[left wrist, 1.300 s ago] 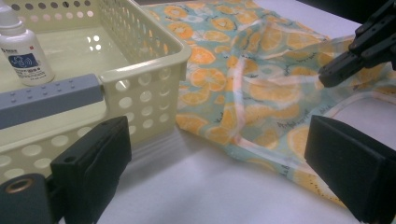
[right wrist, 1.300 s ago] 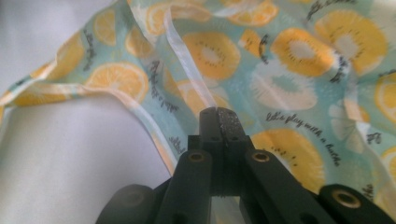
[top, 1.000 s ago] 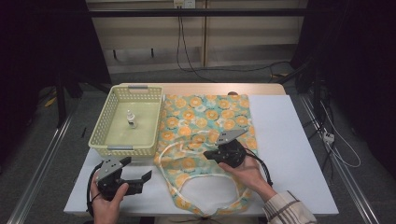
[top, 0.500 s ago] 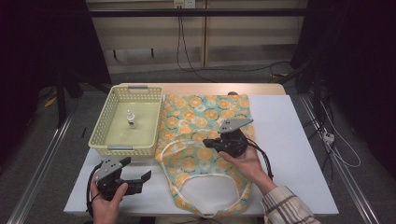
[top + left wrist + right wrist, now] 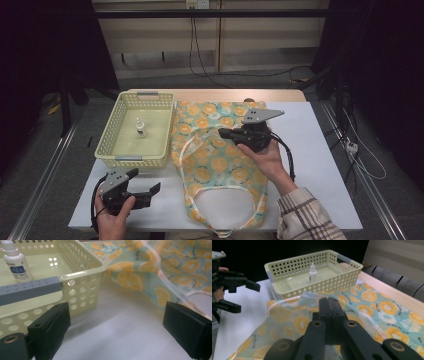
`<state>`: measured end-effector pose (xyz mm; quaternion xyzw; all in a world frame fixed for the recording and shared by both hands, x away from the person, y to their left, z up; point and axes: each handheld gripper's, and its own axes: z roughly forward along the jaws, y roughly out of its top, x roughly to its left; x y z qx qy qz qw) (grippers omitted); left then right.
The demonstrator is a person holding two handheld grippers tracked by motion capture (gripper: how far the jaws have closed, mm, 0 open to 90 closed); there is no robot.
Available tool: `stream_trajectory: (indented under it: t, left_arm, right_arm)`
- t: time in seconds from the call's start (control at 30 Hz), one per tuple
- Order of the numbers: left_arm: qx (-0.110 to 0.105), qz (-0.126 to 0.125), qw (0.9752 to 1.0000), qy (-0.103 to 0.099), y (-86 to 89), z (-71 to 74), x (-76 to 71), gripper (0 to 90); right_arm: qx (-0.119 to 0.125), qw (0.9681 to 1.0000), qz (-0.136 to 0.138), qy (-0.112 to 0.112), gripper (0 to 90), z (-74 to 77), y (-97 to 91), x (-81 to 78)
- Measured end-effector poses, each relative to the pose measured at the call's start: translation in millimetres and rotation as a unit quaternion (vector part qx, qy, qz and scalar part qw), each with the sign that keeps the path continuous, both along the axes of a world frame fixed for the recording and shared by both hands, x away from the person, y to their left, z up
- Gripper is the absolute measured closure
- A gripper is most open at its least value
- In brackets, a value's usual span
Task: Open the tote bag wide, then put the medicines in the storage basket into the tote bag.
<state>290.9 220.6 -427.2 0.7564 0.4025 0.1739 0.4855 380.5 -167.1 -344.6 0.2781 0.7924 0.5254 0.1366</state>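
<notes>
A cloth bag (image 5: 220,165) printed with orange slices lies flat on the white table (image 5: 320,165); it also shows in the gripper views (image 5: 130,277) (image 5: 374,297). My right gripper (image 5: 222,133) hovers over the bag's middle, shut on one pale translucent handle strap (image 5: 192,142), which runs through the closed jaw tips (image 5: 329,302) and lifts the cloth there. The bag's other handle (image 5: 220,192) lies on the table near the front edge. My left gripper (image 5: 150,192) rests open at the front left (image 5: 117,332), nothing between its jaws; it is also visible from the right gripper view (image 5: 247,296).
A pale yellow perforated basket (image 5: 107,145) stands left of the bag, with one small white dropper bottle (image 5: 141,128) upright inside (image 5: 15,265) (image 5: 312,272). The basket's near corner (image 5: 82,277) is just ahead of my left gripper. A wooden strip (image 5: 220,95) edges the table's far side.
The right gripper has risen and moved away from the front edge with the handle strap in it, pulling the bag's upper layer up. The left gripper stayed put.
</notes>
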Motion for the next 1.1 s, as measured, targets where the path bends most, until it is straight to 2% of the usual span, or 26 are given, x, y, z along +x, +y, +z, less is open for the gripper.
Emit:
stream_trajectory:
  t: [0.13,0.2,0.27,0.33,0.43,0.53,0.63,0.73,0.83,0.87,0.93,0.97,1.03,1.1]
  left_arm:
    - [0.001,0.002,1.0,-0.004,0.3,1.6,-2.1,7.4]
    - [-0.009,0.005,0.9999,-0.003,-0.1,2.6,-3.3,7.4]
    - [0.002,0.0,1.0,-0.009,-0.4,4.8,-4.3,7.4]
    - [-0.008,-0.007,0.9999,-0.01,-1.1,6.9,-3.8,7.4]
    - [0.001,-0.012,0.9999,-0.012,-1.1,10.8,-0.4,7.4]
    - [0.006,-0.015,0.9998,-0.011,1.4,18.9,5.4,7.4]
    - [0.003,-0.029,0.9995,-0.013,4.8,28.8,11.1,9.2]
    - [0.007,-0.035,0.9994,-0.005,6.7,34.8,19.3,10.0]
    - [0.01,-0.037,0.999,0.023,9.4,42.1,27.8,9.5]
    - [0.012,-0.039,0.9988,0.027,10.2,45.3,29.8,8.8]
    - [0.019,-0.037,0.9991,0.009,10.5,51.5,34.3,8.4]
    - [0.024,-0.045,0.9987,0.008,10.4,54.7,37.6,8.4]
    - [0.019,-0.049,0.9986,0.005,10.7,58.6,44.7,8.0]
    - [0.029,-0.064,0.9974,0.01,11.4,60.9,52.5,7.9]
  right_arm:
    - [0.012,0.9999,-0.001,-0.002,90.0,3.6,-4.2,-1.9]
    - [0.012,0.9999,-0.001,-0.001,90.0,2.5,-4.8,-3.3]
    - [0.005,1.0,-0.001,0.003,90.0,-0.8,-5.6,-4.7]
    - [0.007,1.0,-0.002,0.004,90.0,-0.9,-6.6,-4.6]
    - [0.012,0.9999,-0.004,0.006,90.0,-0.9,-9.0,-3.1]
    - [0.008,0.9999,0.0,0.01,90.0,-2.4,-7.9,-1.2]
    - [0.011,0.9998,0.001,0.014,90.0,-3.8,-7.4,1.1]
    - [0.01,0.9998,-0.001,0.015,90.0,-4.2,-7.9,1.1]
    - [0.014,0.9997,0.0,0.018,90.0,-4.6,-8.0,0.4]
    - [0.013,0.9997,0.002,0.018,90.0,-5.0,-7.6,0.2]
    - [0.009,0.9998,0.005,0.018,90.0,-6.0,-6.6,-0.1]
    - [0.009,0.9998,0.005,0.018,90.0,-5.8,-6.6,-0.3]
    - [0.01,0.9998,0.006,0.016,90.0,-4.5,-8.6,-1.2]
    - [0.011,0.9998,0.006,0.015,90.0,-4.5,-9.0,-1.5]
